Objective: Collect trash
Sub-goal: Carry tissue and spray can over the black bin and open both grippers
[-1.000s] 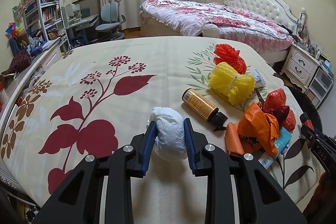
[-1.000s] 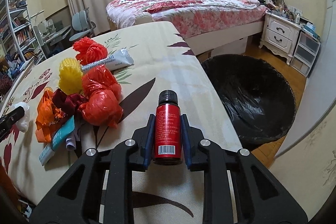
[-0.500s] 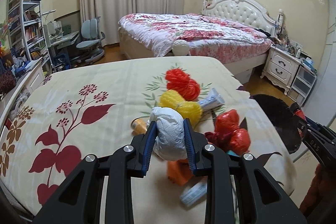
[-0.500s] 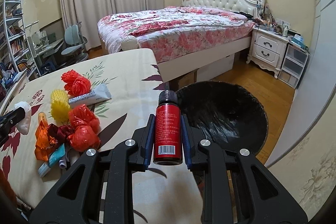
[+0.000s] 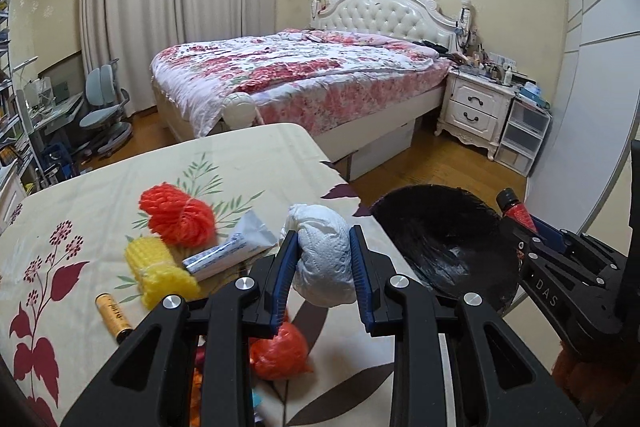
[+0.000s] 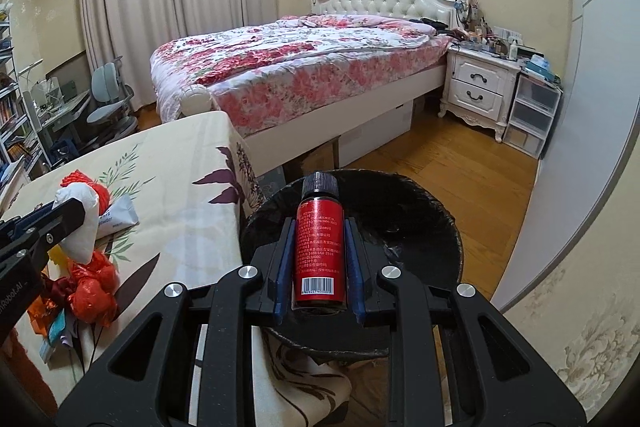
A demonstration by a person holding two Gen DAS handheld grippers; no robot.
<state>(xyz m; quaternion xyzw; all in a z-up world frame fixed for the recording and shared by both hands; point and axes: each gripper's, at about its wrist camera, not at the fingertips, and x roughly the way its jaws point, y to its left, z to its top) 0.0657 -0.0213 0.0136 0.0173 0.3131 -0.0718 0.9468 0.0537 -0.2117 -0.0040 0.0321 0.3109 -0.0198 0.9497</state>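
Above the round black-lined bin [image 6: 420, 227], the right tool [image 6: 319, 267] clamps a glossy red cylindrical bottle [image 6: 319, 251], cap pointing away; beside the bin, over the bench [image 5: 248, 163], the left tool [image 5: 322, 267] clamps a crumpled white paper wad [image 5: 322, 259].

Open floor [image 6: 460, 163] at centre right, past the black-lined bin [image 6: 440, 227]. Trash pile [image 5: 176, 247] crowds the table's lower left. Bed [image 6: 304, 67] blocks mid-frame.

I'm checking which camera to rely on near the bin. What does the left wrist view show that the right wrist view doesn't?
Only left wrist: small orange cylindrical bottle on the bedspread. Only right wrist: barcode label on the red bottle with black cap, clamped in the right gripper. Both: crumpled white paper wad clamped in the left gripper, and the black-lined trash bin.
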